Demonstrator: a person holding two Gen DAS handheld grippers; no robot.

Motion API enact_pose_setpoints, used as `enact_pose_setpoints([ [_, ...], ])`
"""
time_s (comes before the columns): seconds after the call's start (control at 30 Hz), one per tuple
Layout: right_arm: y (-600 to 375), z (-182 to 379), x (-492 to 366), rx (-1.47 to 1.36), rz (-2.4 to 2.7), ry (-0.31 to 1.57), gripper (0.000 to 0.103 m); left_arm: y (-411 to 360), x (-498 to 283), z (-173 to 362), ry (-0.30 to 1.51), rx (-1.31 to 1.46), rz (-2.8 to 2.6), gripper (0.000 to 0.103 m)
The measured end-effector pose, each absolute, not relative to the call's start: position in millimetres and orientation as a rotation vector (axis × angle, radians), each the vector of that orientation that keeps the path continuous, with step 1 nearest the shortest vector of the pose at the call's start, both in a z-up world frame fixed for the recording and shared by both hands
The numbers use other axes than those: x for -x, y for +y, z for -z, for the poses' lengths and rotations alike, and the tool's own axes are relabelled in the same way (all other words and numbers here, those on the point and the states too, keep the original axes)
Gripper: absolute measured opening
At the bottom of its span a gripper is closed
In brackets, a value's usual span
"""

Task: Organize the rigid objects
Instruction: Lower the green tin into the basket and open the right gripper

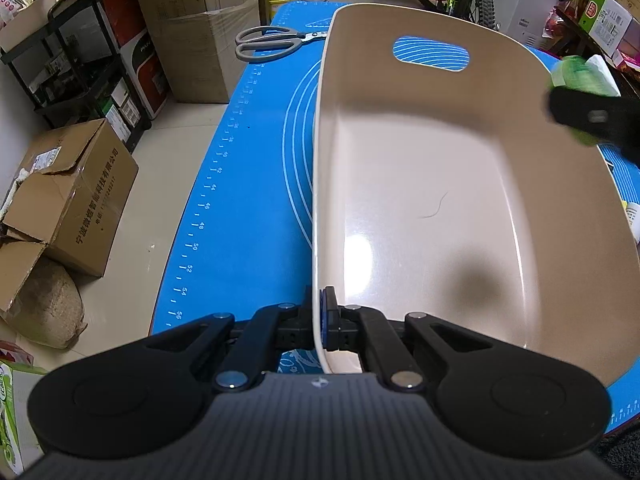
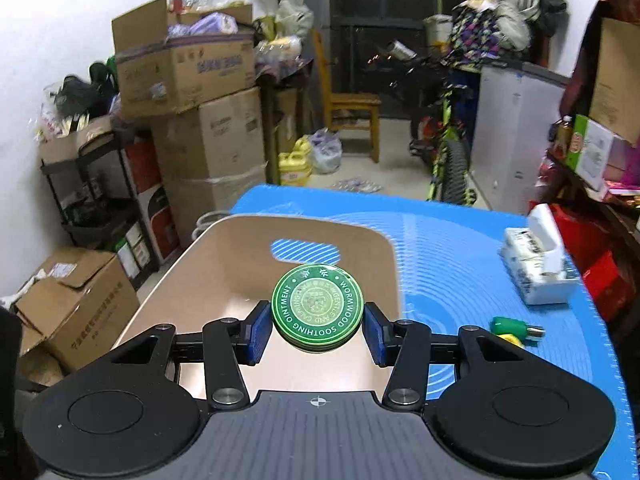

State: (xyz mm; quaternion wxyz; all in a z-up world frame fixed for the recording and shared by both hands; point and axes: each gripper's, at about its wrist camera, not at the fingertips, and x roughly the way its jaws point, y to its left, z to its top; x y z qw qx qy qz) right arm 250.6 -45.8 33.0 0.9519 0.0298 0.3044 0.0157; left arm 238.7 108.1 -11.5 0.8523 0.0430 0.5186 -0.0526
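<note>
Tin (image 2: 317, 312) flat-faced upward, gripper (image 2: 316, 330) clamping sides

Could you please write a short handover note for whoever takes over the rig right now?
Left gripper: shut on the near rim of the beige bin, steadying it on the blue mat.
Right gripper: shut on the green ointment tin, held above the bin.
Done: nothing lies in the bin yet.
Left: drop the tin in; then the scissors beyond the bin, and the small green-and-yellow item and the white pack to its right.
</note>
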Motion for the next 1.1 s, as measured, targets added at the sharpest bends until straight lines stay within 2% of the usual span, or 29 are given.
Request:
enact_pose_setpoints([
  [0.37,-15,22,-306,-0.006,-0.066,0.875,0.054,109,-240,11,1.095,-0.084,0.11,0.004],
  [0.57,0,32,-322,0.069,-0.092,1.001,0.054,110,-240,12,1.099,-0.07,0.113,0.004],
  [0.77,2,34,-323,0.088,-0.093,1.033,0.055,112,-240,12,1.096,-0.07,0.115,0.004],
  [0.93,-10,29,-317,0.033,-0.094,0.994,0.069,112,-240,13,1.097,-0.068,0.114,0.004],
  [1.1,-26,14,-305,-0.013,-0.137,0.946,0.071,111,-240,13,1.096,-0.076,0.115,0.004],
])
